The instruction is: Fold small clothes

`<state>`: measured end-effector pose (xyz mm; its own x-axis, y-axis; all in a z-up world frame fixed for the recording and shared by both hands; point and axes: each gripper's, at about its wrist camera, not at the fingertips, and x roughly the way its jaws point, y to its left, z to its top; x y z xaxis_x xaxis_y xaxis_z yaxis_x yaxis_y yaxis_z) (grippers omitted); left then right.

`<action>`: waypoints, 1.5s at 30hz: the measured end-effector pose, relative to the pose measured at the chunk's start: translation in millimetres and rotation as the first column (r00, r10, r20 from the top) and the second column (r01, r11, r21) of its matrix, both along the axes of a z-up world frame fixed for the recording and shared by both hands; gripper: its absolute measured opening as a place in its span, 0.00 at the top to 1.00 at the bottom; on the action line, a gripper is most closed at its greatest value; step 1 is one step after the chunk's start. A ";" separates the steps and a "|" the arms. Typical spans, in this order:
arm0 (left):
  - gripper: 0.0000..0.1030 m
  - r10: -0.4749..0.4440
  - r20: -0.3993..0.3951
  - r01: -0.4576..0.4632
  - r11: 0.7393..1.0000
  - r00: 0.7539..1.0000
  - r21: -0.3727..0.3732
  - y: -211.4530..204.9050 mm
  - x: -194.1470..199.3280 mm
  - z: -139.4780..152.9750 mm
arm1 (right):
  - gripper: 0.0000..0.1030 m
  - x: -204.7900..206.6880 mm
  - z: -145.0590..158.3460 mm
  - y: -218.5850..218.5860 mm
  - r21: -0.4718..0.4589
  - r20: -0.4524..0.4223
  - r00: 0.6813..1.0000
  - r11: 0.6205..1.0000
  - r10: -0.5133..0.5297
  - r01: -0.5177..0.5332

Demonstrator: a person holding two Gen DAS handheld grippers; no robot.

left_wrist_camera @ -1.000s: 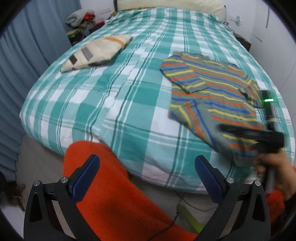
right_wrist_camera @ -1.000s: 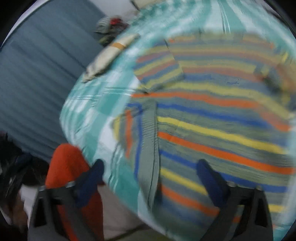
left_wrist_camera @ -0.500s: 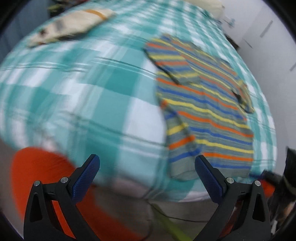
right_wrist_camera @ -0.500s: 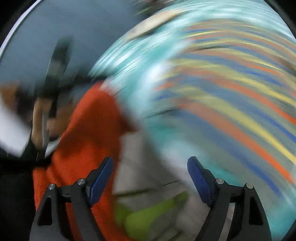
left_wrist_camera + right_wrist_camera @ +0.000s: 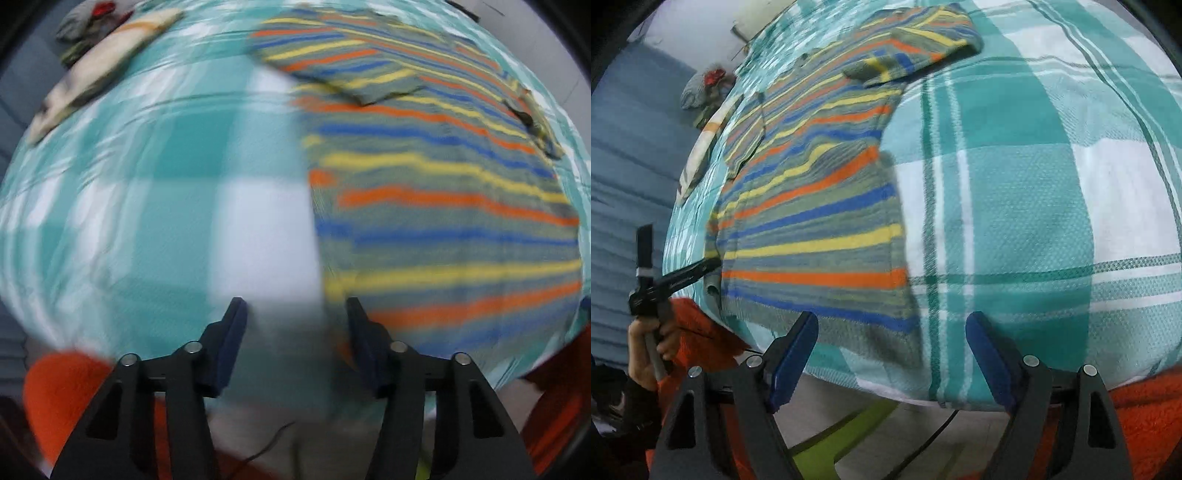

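A small grey shirt [image 5: 443, 206] with orange, yellow and blue stripes lies flat on the teal and white checked bed [image 5: 147, 184]. My left gripper [image 5: 295, 325] points down at the shirt's near left corner, and its jaws are closing. The shirt's left edge lies just inside the right finger [image 5: 360, 332], and the blurred pads do not visibly press it. In the right wrist view, my right gripper [image 5: 890, 343] stands open over the near right hem corner of the shirt [image 5: 820, 221]. The left gripper [image 5: 679, 277] shows there at the opposite corner, held by a hand.
A folded beige cloth [image 5: 99, 70] lies far left on the bed, with a pile of clothes [image 5: 85, 18] beyond it. Orange fleece [image 5: 1145, 413] sits below the bed's near edge. A green object [image 5: 849, 435] and a cable are on the floor. A blue curtain [image 5: 628, 147] hangs at left.
Both grippers have come down to the shirt's near hem. The left one's jaws have narrowed. The right one swung from the shirt's left side across to its right corner.
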<state>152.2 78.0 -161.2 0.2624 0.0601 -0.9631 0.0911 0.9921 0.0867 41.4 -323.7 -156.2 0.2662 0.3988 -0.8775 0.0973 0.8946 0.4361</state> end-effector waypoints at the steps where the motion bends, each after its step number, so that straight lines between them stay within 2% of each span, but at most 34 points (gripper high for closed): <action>1: 0.46 0.015 0.002 -0.015 0.999 1.000 0.033 12.9 -7.5 4.1 | 0.20 -2.2 1.8 3.6 -0.022 -0.003 1.000 1.000 0.019 -0.019; 3: 0.47 0.056 0.001 -0.056 0.997 0.998 0.054 37.6 -18.2 12.4 | 0.20 -0.2 -0.5 2.1 -0.067 -0.019 0.999 0.997 0.043 -0.044; 4: 0.42 0.073 0.003 -0.073 0.997 0.997 0.017 46.8 -20.9 17.9 | 0.20 -1.1 -1.0 3.0 -0.076 -0.027 0.999 0.996 0.047 -0.049; 5: 0.25 0.076 0.011 -0.075 0.996 0.997 -0.043 50.1 -21.6 23.3 | 0.20 -1.1 -2.2 1.6 -0.067 -0.030 0.998 0.997 0.047 -0.049; 7: 0.02 0.047 0.035 -0.043 0.993 0.998 -0.114 41.9 -18.1 27.5 | 0.20 3.1 -6.0 1.9 -0.019 -0.030 0.999 0.999 0.044 -0.044; 8: 0.02 0.012 0.055 -0.005 0.992 0.998 -0.129 32.0 -15.5 25.1 | 0.20 5.6 -7.4 0.5 -0.006 -0.027 0.999 0.999 0.045 -0.045; 9: 0.02 -0.018 0.046 0.023 0.994 0.999 -0.106 21.1 -11.4 15.7 | 0.20 9.5 -9.2 2.7 0.000 -0.018 0.999 0.999 0.049 -0.049; 11: 0.10 -0.024 -0.020 0.023 0.997 1.000 -0.071 10.6 -4.7 -7.7 | 0.20 14.5 -14.2 4.8 0.034 -0.006 0.998 0.997 0.068 -0.068; 12: 0.16 -0.019 -0.059 0.013 0.996 0.998 -0.088 9.0 -1.6 -17.8 | 0.20 19.1 -20.6 8.9 0.054 -0.016 0.997 0.996 0.074 -0.073; 13: 0.27 -0.010 -0.096 -0.002 0.993 0.995 -0.121 9.0 -0.2 -25.8 | 0.22 21.4 -25.8 11.3 0.064 -0.025 0.996 0.995 0.082 -0.080; 15: 0.36 0.007 -0.095 -0.021 0.989 0.995 -0.149 9.6 -1.3 -23.4 | 0.48 20.7 -27.5 14.0 0.097 -0.014 0.992 0.987 0.127 -0.125; 16: 0.56 -0.006 -0.099 -0.011 0.986 0.995 -0.167 8.6 -1.8 -19.9 | 0.83 21.8 -28.5 17.4 0.137 -0.013 0.989 0.980 0.148 -0.144; 17: 0.79 -0.016 -0.104 -0.003 0.984 0.994 -0.179 8.0 -4.2 -17.2 | 0.94 21.7 -29.7 20.5 0.171 -0.019 0.987 0.973 0.157 -0.152; 18: 0.92 -0.023 -0.112 0.001 0.982 0.993 -0.189 8.9 -5.4 -14.3 | 0.94 20.3 -29.4 20.8 0.169 -0.023 0.987 0.974 0.158 -0.152; 21: 0.96 -0.051 -0.126 0.017 0.967 0.991 -0.256 15.8 -12.0 9.0 | 0.94 15.1 -18.5 23.1 0.169 -0.019 0.988 0.974 0.155 -0.150; 23: 0.96 -0.080 -0.104 0.048 0.957 0.991 -0.285 17.4 -21.7 30.5 | 0.95 3.4 5.5 23.3 0.162 -0.001 0.984 0.971 0.179 -0.176; 25: 0.96 -0.109 -0.081 0.083 0.959 0.991 -0.272 18.2 -26.6 45.5 | 0.95 -4.6 24.5 22.9 0.148 0.012 0.981 0.970 0.193 -0.192; 27: 0.96 -0.129 -0.108 0.102 0.968 0.986 -0.228 13.7 -27.9 41.0 | 0.95 -5.6 32.3 23.9 0.141 0.007 0.982 0.972 0.189 -0.188; 29: 0.97 -0.141 -0.132 0.119 0.980 0.981 -0.161 14.3 -23.1 19.5 | 0.95 -0.5 17.0 26.3 0.097 -0.049 0.983 0.980 0.177 -0.171; 31: 0.98 -0.122 -0.167 0.101 0.986 0.978 -0.129 12.5 -17.7 8.4 | 0.95 1.8 -6.3 19.9 0.059 -0.111 0.981 0.987 0.156 -0.150; 34: 0.98 -0.106 -0.155 0.085 0.987 0.982 -0.133 11.3 -19.7 21.1 | 0.95 7.9 -29.1 24.9 0.033 -0.163 0.978 0.992 0.127 -0.123; 37: 0.98 -0.109 -0.117 0.091 0.985 0.987 -0.149 15.7 -27.5 47.0 | 0.95 8.4 -11.0 27.3 0.019 -0.134 0.983 0.992 0.128 -0.127; 39: 0.99 -0.089 -0.124 0.068 0.984 0.988 -0.165 21.2 -32.5 55.0 | 0.95 6.3 -1.1 26.0 0.016 -0.122 0.984 0.992 0.128 -0.127; 43: 0.99 -0.062 -0.136 0.032 0.977 0.989 -0.212 45.3 -53.5 56.6 | 0.95 4.4 14.6 24.7 0.009 -0.113 0.987 0.993 0.116 -0.116; 45: 0.99 -0.056 -0.143 0.030 0.984 0.988 -0.176 47.8 -53.4 52.7 | 0.95 -0.4 18.8 28.0 -0.008 -0.107 0.986 0.992 0.127 -0.129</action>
<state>98.8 125.8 -108.5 0.1166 -0.1191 -0.9860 0.1331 0.9857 -0.1033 41.1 -295.7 -137.4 0.1190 0.4102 -0.9042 0.0263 0.9091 0.4158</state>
